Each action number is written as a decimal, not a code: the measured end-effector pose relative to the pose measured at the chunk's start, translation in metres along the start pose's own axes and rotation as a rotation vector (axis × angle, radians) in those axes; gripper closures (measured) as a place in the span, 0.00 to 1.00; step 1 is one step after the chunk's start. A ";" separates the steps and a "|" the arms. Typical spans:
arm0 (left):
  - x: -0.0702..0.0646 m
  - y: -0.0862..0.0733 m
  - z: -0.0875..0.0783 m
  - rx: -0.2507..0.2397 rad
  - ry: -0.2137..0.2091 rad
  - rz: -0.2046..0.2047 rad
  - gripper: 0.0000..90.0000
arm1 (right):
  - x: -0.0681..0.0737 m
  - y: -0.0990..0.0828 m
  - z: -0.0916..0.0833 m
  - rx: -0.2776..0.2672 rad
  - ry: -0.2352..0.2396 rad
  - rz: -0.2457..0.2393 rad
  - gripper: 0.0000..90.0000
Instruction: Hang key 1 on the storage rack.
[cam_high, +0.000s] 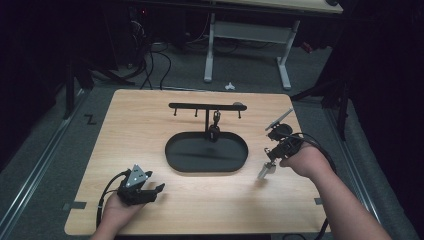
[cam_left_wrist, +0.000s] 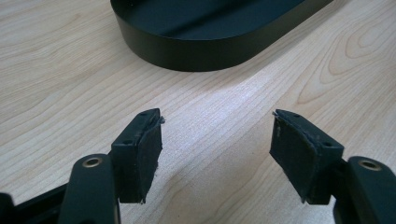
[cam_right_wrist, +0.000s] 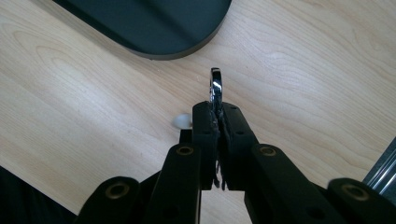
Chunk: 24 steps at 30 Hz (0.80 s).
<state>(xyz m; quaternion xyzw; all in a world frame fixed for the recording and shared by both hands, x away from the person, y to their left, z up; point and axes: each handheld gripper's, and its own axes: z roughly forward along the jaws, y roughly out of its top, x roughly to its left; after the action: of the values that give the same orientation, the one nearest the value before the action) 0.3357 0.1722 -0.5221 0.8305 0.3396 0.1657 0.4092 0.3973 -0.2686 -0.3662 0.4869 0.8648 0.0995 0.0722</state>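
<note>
**Right gripper holding a metal utensil beside the tray**

The right gripper is clamped tight on a thin, shiny metal utensil, held above the table to the right of the tray. The left gripper, jaws wide apart and empty, rests at the near left. The oval black tray has a low wall; behind it stands a black hook rack. The tabletop is pale wood grain.

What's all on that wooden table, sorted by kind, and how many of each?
Black oval tray with its hook rack: 1
Dark item hanging from the rack: 1
Shiny metal piece pinched in the right gripper: 1
Hand-held grippers: 2, the left gripper being open and empty
Total: 5
</note>
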 end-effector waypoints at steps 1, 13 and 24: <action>0.000 0.000 0.000 0.001 0.001 0.002 0.38 | 0.000 0.001 -0.002 -0.003 0.001 0.003 0.96; 0.001 -0.001 -0.002 0.001 0.005 -0.006 0.38 | 0.003 0.015 -0.015 -0.020 -0.010 -0.006 0.96; 0.002 -0.002 -0.004 -0.001 0.006 -0.008 0.38 | 0.005 0.034 -0.019 -0.040 0.001 -0.019 0.96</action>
<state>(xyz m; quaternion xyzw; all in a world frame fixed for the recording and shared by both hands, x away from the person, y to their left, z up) 0.3343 0.1764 -0.5215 0.8283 0.3442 0.1666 0.4095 0.4186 -0.2496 -0.3402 0.4769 0.8673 0.1163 0.0826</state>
